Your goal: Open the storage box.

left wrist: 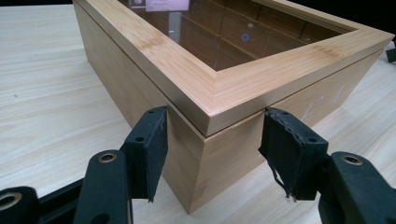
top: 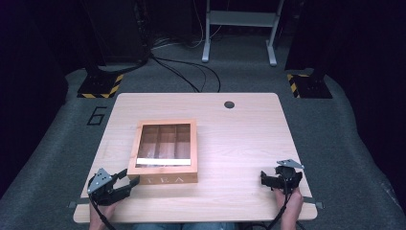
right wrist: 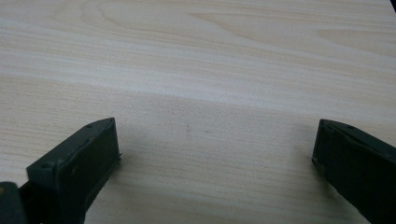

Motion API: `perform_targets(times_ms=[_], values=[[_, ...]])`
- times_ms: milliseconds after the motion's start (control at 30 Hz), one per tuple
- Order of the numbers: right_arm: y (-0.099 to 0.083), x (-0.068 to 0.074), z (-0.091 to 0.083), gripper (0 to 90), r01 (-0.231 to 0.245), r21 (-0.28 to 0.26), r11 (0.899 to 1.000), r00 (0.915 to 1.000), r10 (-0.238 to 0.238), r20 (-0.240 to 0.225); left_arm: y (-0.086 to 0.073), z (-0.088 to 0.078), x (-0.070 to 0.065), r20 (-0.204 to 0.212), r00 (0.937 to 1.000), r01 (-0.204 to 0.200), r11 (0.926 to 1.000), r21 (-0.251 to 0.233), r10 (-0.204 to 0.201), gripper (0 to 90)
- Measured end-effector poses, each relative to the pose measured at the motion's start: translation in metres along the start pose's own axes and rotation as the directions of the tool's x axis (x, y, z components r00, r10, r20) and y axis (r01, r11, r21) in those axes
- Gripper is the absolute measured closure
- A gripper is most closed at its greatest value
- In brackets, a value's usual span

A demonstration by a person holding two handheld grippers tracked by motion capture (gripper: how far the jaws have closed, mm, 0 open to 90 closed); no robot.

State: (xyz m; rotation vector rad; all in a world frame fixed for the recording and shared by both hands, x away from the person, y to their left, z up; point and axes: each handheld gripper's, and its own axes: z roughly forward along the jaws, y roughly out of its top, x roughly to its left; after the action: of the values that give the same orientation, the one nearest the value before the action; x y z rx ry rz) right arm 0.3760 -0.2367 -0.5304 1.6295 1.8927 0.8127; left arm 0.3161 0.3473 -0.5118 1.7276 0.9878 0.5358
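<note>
Wooden tea box (top: 165,152) standing on the light wood tabletop (top: 239,143), left of centre and toward the person's edge. The lid is closed: a wooden frame around a clear pane, through which dividers splitting the inside into compartments are visible. The front wall carries the pale letters "TEA" (top: 171,180). A bright strip of reflected light lies across the near part of the pane.

Left hand-held gripper (top: 128,180), held at the box's near left corner, jaws spread. In the left gripper view the corner of the box (left wrist: 205,140) sits between the two black jaws, one jaw beside each of the two walls that meet there; whether the pads (left wrist: 152,149) touch the wood cannot be told. The seam between lid and body runs just below the lid frame at that corner.

Right hand-held gripper (top: 268,178), held well apart from the box near the right front of the tabletop, jaws spread and pointing left toward the box. In the right gripper view its jaws frame bare wood grain (right wrist: 210,93).

A round hole (top: 229,104) is set near the far edge of the tabletop. Beyond it lie a grey floor (top: 335,143) with black cables (top: 191,72), two yellow-and-black striped bases (top: 101,86), a white frame (top: 239,28) and a marked number "6" (top: 97,116).
</note>
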Motion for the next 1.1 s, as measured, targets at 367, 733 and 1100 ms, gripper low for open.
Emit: perform_targets(times_ms=[367,733,1100], values=[[0.0001,0.0002,-0.0004,0.0,-0.003,0.006,1.0,1.0,0.003,0.001,0.0,-0.0006,-0.0024,-0.017,0.9998,-0.007,0.9997,-0.021,0.007,40.9],[0.0001,0.0001,-0.0003,0.0,-0.001,0.004,1.0,1.0,0.001,0.001,0.0019,-0.0013,-0.0042,-0.04,0.9992,-0.012,0.9982,-0.059,0.01,40.5],[0.0,0.0,0.0,0.0,0.0,0.0,1.0,1.0,0.0,0.001,0.0087,-0.0025,-0.0059,-0.054,0.9975,-0.049,0.9967,-0.064,0.046,40.6]])
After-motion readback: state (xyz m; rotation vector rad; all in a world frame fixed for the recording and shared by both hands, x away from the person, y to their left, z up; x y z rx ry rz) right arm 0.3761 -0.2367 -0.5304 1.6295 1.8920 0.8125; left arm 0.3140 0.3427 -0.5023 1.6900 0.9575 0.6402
